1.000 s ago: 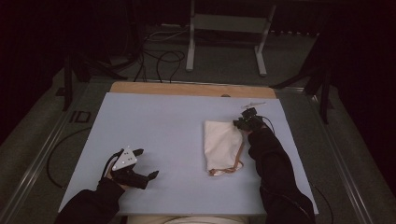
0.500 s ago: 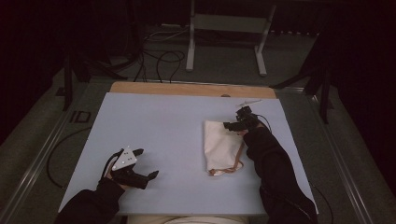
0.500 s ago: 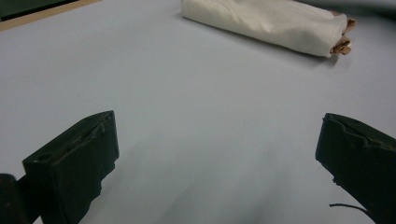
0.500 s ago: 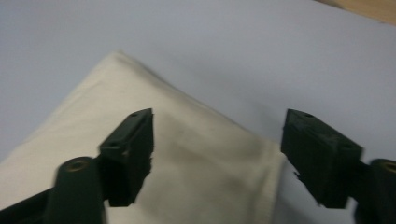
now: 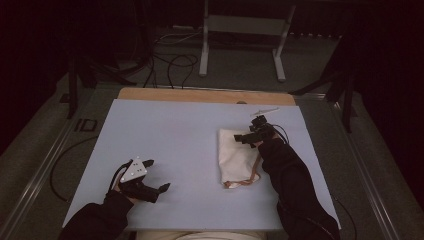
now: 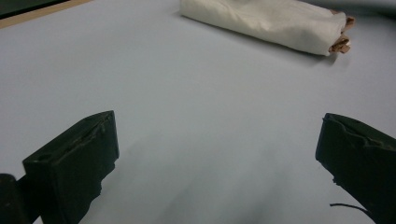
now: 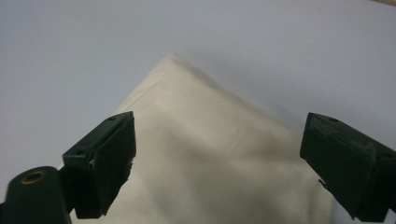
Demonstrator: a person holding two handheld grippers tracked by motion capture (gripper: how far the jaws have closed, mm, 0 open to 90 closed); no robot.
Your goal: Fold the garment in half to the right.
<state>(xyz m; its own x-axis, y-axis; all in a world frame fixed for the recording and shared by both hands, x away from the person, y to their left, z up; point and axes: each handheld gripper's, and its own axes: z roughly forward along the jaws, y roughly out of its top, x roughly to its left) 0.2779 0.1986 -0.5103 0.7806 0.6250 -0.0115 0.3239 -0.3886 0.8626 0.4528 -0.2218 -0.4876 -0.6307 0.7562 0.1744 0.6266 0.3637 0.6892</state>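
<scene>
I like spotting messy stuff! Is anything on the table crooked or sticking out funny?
Mostly tidy. The folded cream cloth bag lies flat on the pale blue table, a bit slanted against its edges. One small oddity: its brown strap pokes out loose at the near end instead of being tucked in. Nothing looks spilled or torn.

Cloth, matt sheet and wood, as we see them

We see a cream cloth bag (image 5: 237, 155), soft and matt, with a coppery cord (image 5: 242, 183) at its mouth, on the desk's (image 5: 165, 135) smooth, matt pale-blue sheet; bare wood edges its far side. The black tongs (image 7: 217, 158) over the bag look like matt plastic with rough, chipped pads (image 7: 112, 158).
</scene>
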